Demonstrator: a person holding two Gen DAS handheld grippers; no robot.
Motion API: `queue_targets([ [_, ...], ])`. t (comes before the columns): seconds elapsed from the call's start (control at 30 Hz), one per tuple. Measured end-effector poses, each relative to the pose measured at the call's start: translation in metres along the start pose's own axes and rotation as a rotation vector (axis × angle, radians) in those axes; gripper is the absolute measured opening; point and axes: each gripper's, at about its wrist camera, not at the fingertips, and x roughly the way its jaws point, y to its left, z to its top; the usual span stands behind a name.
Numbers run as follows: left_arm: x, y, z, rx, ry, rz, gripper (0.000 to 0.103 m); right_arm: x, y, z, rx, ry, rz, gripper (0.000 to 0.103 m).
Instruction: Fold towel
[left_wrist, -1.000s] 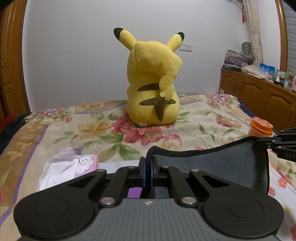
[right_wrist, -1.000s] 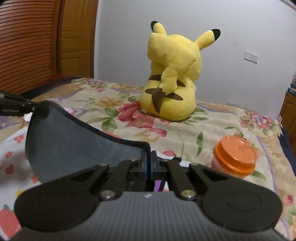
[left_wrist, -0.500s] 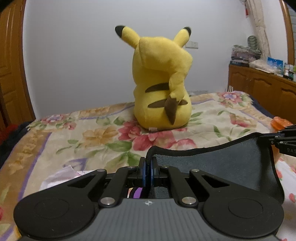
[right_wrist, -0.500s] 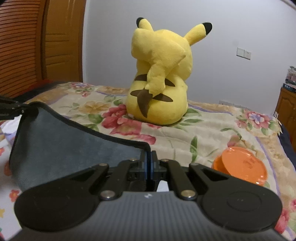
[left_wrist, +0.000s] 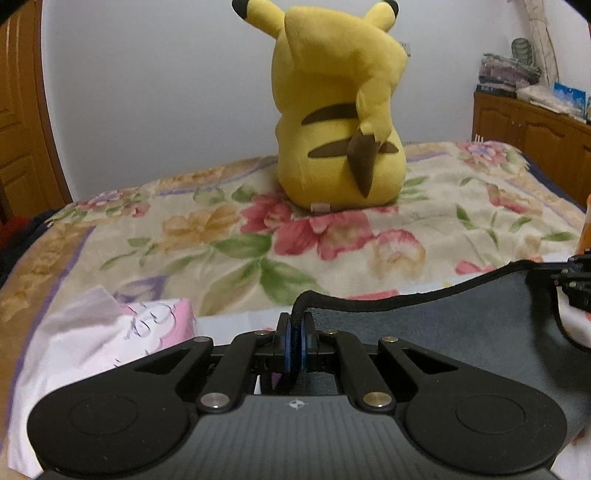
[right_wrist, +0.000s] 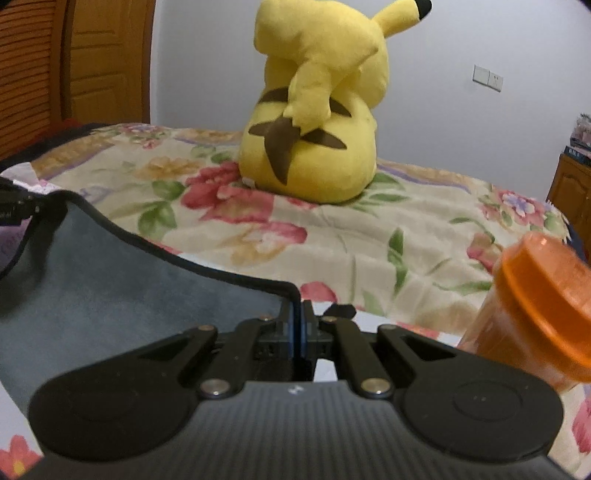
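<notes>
A dark grey towel with a black hem hangs stretched between my two grippers, low over the flowered bed. My left gripper is shut on one top corner. My right gripper is shut on the other top corner, and the towel spreads to its left. The right gripper also shows at the right edge of the left wrist view; the left gripper shows at the left edge of the right wrist view. The towel's lower part is hidden behind the gripper bodies.
A yellow Pikachu plush sits on the flowered bedspread ahead. An orange-lidded jar stands close to the right gripper. A pink and white bag lies at the left. A wooden cabinet stands right, a wooden door left.
Both grippers have moved forward and lower with the towel held between them. The plush looms larger and the orange jar is now close beside the right gripper.
</notes>
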Motion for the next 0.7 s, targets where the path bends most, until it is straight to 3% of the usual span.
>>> queue_targets([
  [0.3, 0.007, -0.007, -0.004, 0.007, 0.009, 0.012, 0.015, 0.011, -0.004, -0.007, 0.062, 0.032, -0.002, 0.005],
  [0.43, 0.001, -0.009, -0.003, 0.007, 0.006, 0.011, 0.047, 0.008, -0.003, -0.005, 0.065, 0.048, -0.015, 0.013],
  [0.5, -0.005, -0.011, -0.003, 0.01, 0.003, 0.013, 0.053, 0.003, -0.003, -0.004, 0.068, 0.047, -0.017, 0.015],
  [0.57, -0.011, -0.013, -0.002, 0.013, 0.007, 0.013, 0.057, -0.003, -0.004, -0.002, 0.078, 0.046, -0.019, 0.032],
  [0.6, -0.014, -0.013, -0.001, 0.013, 0.011, 0.011, 0.058, -0.007, -0.004, -0.001, 0.082, 0.042, -0.02, 0.046],
  [0.7, -0.026, -0.011, 0.0, -0.005, 0.018, 0.003, 0.063, -0.023, -0.005, 0.005, 0.1, 0.027, -0.006, 0.047],
])
